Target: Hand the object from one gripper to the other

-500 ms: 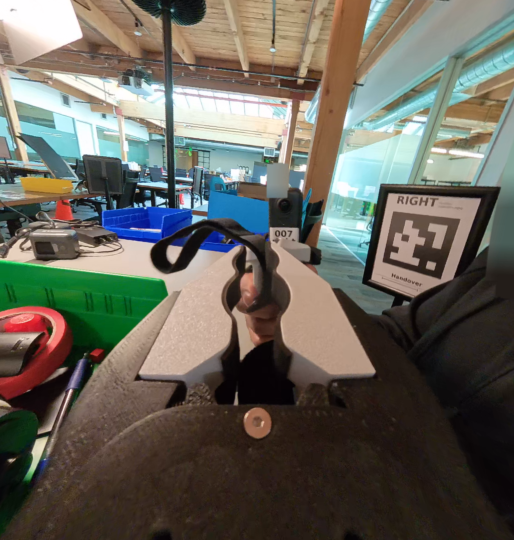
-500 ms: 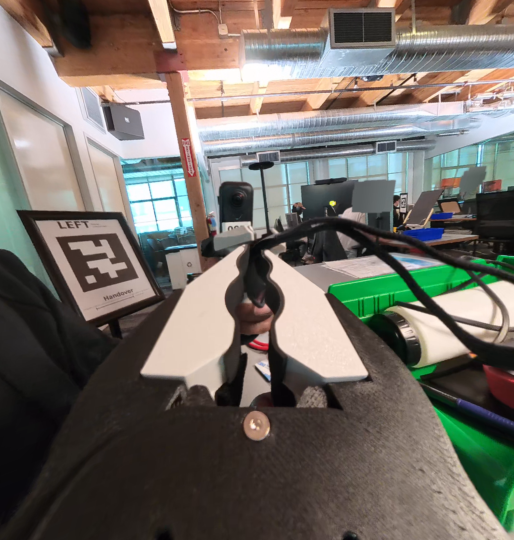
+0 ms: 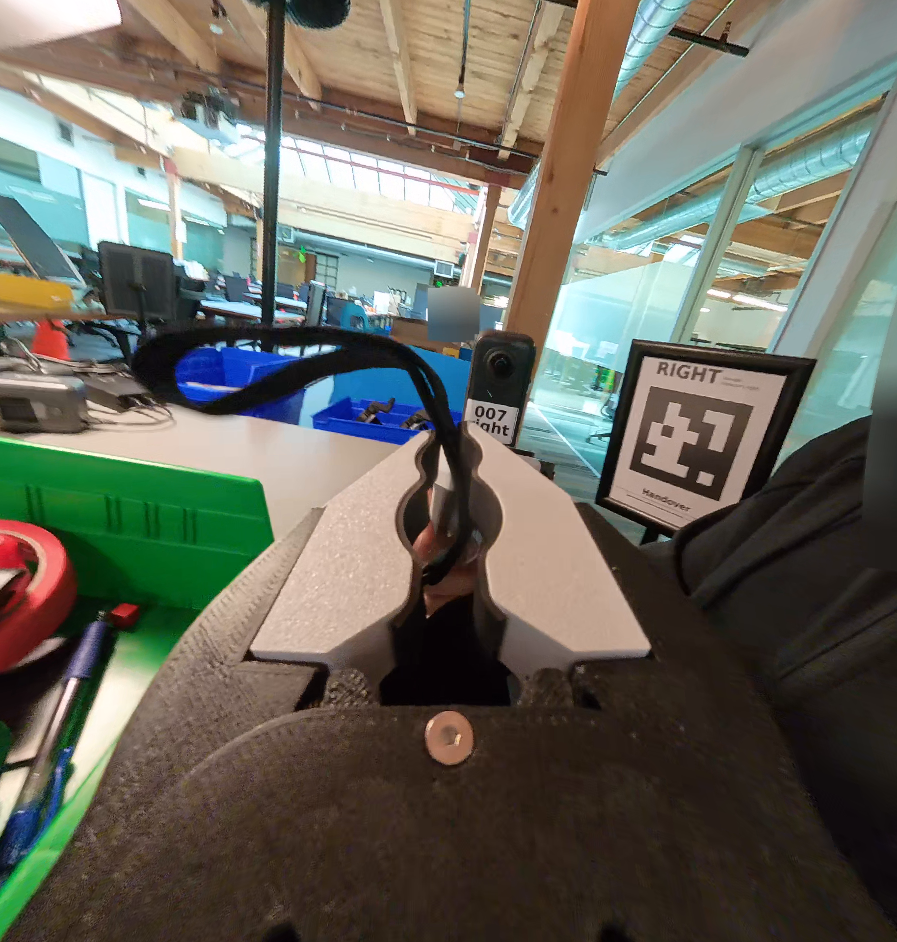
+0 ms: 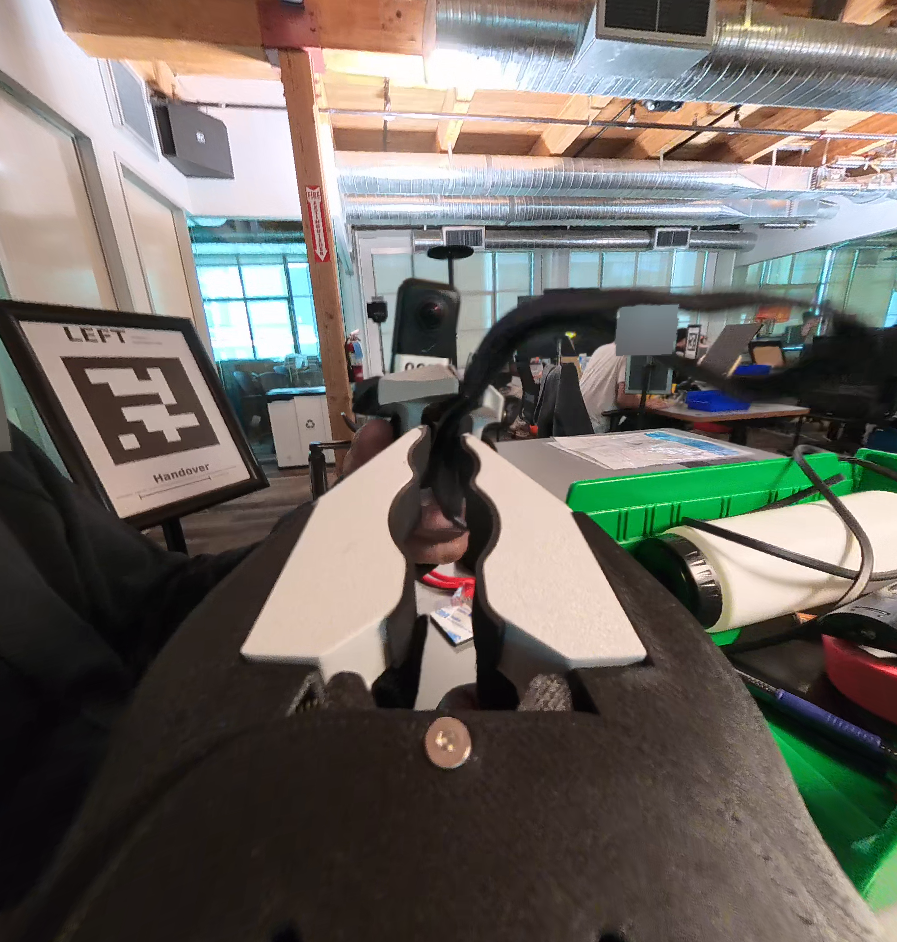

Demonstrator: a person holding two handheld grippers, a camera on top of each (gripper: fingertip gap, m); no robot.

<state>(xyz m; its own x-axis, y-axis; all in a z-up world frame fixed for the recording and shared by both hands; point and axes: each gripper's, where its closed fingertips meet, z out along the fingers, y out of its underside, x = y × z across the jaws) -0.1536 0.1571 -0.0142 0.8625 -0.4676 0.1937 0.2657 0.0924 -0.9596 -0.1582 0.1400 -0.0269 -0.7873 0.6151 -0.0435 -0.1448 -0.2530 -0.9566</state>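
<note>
Left wrist view showed the left tongs (image 3: 449, 443) clamped on a black strap (image 3: 283, 357), whose loop arched toward ten o'clock above the table (image 3: 263, 448). Right wrist view showed the right tongs (image 4: 444, 438) clamped on the same strap (image 4: 487, 357), tip to tip.

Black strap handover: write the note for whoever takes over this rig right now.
Left tool: shut on the black strap, which loops up and out over the grey table.
Right tool: shut on the same strap, tip to tip with the left.
Done: both tools grip the strap, held in the air beside the green bin.
Left: one tool must open and back away; which one gives cannot be told.
</note>
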